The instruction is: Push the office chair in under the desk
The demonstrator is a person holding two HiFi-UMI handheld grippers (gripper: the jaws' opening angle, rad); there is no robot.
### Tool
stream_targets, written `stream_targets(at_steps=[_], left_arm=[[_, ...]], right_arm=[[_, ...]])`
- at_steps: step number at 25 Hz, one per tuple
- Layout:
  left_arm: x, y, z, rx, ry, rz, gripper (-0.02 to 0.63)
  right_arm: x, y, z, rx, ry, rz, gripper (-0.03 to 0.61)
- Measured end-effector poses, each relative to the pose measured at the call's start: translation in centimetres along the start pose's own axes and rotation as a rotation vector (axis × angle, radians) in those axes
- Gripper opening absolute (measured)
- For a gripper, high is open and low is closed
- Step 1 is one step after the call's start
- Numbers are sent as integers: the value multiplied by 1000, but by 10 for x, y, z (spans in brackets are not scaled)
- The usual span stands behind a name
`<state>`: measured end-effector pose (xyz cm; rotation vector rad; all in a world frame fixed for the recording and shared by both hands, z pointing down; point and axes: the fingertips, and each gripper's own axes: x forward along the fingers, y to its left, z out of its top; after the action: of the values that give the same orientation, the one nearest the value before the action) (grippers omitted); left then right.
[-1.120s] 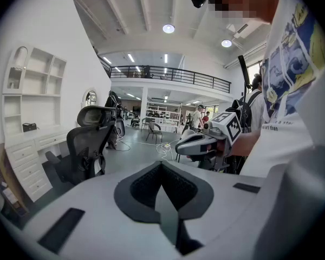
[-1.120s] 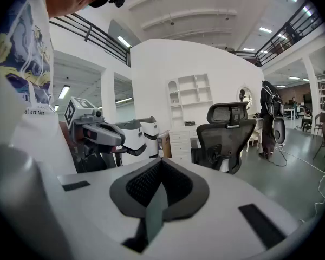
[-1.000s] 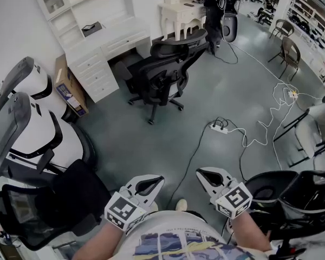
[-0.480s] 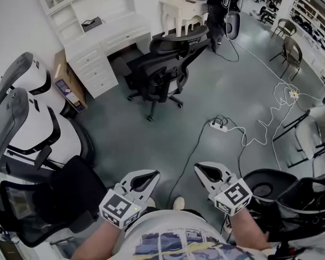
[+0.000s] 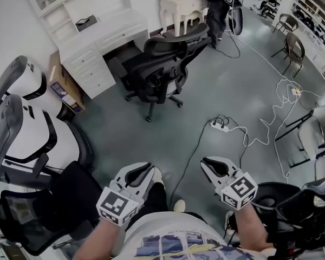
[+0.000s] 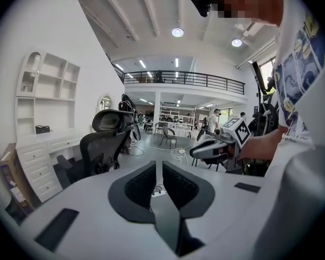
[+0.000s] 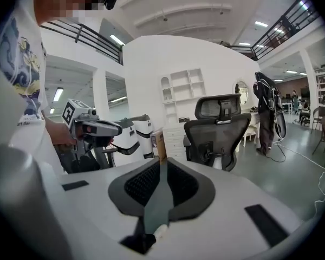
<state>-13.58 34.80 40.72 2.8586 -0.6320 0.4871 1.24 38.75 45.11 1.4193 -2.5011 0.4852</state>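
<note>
**A:** Where is the black mesh office chair [image 5: 163, 64] standing?

**B:** It is standing on the grey floor [image 5: 227, 85] just in front of the white surface with drawers and shelves [image 5: 100, 34]. Its seat is facing the dark knee gap and its backrest is facing the room. It is sitting pulled out rather than tucked under, well apart from the person.

**A:** What are the left tongs [image 5: 150, 171] doing?

**B:** They are hovering low in front of the person's patterned shirt [image 5: 173, 245], pointing toward the chair. In the left gripper view the two jaws are lying together with only a sliver showing between them, and they are gripping nothing.

**A:** And the right tongs [image 5: 203, 162]?

**B:** They are hanging beside the left pair without touching them, and they are aiming the same way. Their jaws are sitting almost together and are just beginning to open, with nothing between them.

**A:** Is anything else lying around?

**B:** A brown cardboard box [image 5: 59, 85] is leaning beside the drawers. Two white-and-black high-backed chairs [image 5: 27, 129] are standing at the left. A white power strip [image 5: 219, 126] with trailing cables is lying on the floor between the person and the office chair.
</note>
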Motion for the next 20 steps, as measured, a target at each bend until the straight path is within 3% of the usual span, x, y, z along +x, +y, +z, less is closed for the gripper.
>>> stream_targets(at_steps=[3, 13, 20], left_arm=[[24, 36, 3, -12, -12, -16, 77], [116, 158, 60, 54, -57, -96, 131], [157, 240, 68, 47, -47, -48, 153]], right_arm=[[23, -32, 4, -18, 31, -36, 135], [92, -140, 60, -17, 74, -181, 135], [128, -213, 89, 33, 70, -282, 153]])
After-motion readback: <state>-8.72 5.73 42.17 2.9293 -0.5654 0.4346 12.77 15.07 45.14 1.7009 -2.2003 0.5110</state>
